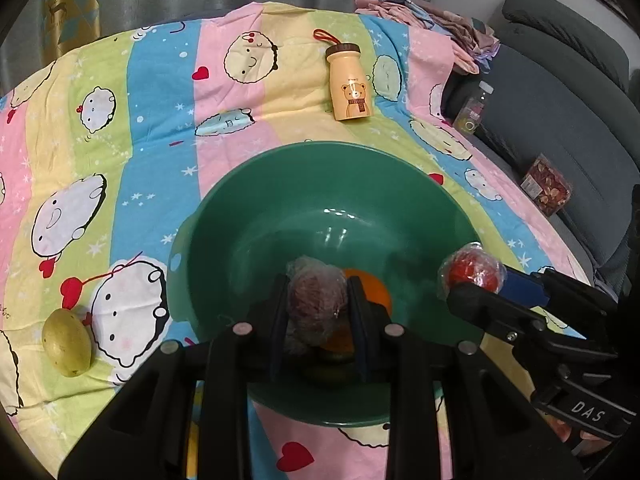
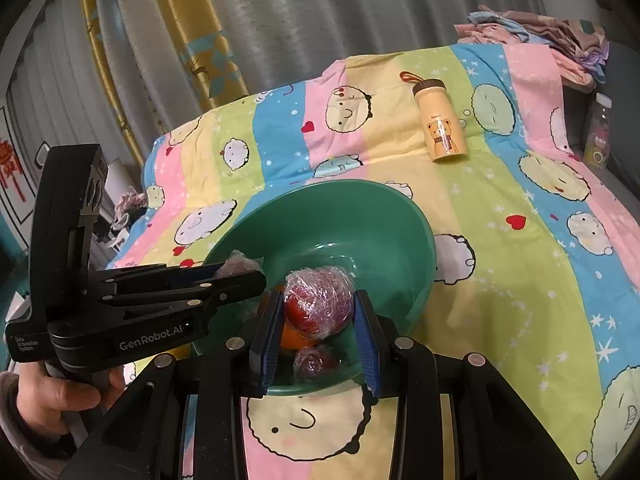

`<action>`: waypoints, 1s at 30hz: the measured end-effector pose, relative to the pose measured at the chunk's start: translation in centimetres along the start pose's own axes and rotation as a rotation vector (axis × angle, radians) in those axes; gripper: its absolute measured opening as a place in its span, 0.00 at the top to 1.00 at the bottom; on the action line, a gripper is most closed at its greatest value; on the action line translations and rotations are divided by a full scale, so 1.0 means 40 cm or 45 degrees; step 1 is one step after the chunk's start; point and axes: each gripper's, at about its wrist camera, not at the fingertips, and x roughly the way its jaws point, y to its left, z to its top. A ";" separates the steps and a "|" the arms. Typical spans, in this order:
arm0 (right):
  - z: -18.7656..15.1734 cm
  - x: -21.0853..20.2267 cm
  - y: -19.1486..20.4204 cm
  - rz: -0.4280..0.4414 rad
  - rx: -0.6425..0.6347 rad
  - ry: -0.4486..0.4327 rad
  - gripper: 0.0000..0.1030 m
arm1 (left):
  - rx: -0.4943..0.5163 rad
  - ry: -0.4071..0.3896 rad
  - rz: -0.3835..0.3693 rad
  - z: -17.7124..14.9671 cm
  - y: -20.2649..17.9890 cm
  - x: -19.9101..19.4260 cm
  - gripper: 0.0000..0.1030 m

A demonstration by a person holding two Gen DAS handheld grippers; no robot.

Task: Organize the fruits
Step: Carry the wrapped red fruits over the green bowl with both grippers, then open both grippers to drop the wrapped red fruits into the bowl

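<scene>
- Left gripper [image 1: 318,304] clamps a dark wrapped fruit [image 1: 316,300] over the green bowl [image 1: 256,200]
- Right gripper [image 2: 318,312] clamps a red wrapped fruit [image 2: 320,300] above the bowl's near side
- A mango [image 1: 67,342] lies left on the cloth [image 1: 160,120]

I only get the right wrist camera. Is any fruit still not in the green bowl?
Observer: Yes. One yellow-green fruit lies on the striped cloth, off to the left of the green bowl in the left wrist view.
Operator: What's the other grabber holding? I just see crinkly plastic.
Observer: A dark purplish wrapped fruit, pinched between the fingers of the left gripper.
Operator: Is there anything else hiding over on the right?
Observer: A red patterned box sits on the grey sofa beside the cloth.
</scene>
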 end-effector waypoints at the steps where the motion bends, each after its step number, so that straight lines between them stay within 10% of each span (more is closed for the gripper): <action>1: 0.000 0.001 0.001 -0.002 0.002 0.002 0.65 | 0.000 0.002 0.002 0.002 -0.001 0.001 0.72; 13: -0.002 0.006 0.004 -0.012 0.018 0.011 0.65 | -0.001 -0.018 0.023 0.002 0.003 -0.004 0.71; 17: -0.003 0.006 0.000 -0.010 0.041 0.008 0.60 | -0.012 -0.037 0.018 0.002 0.003 -0.011 0.43; 30: 0.004 -0.037 0.002 0.015 0.064 -0.063 0.40 | 0.015 -0.153 0.043 -0.001 -0.008 -0.084 0.14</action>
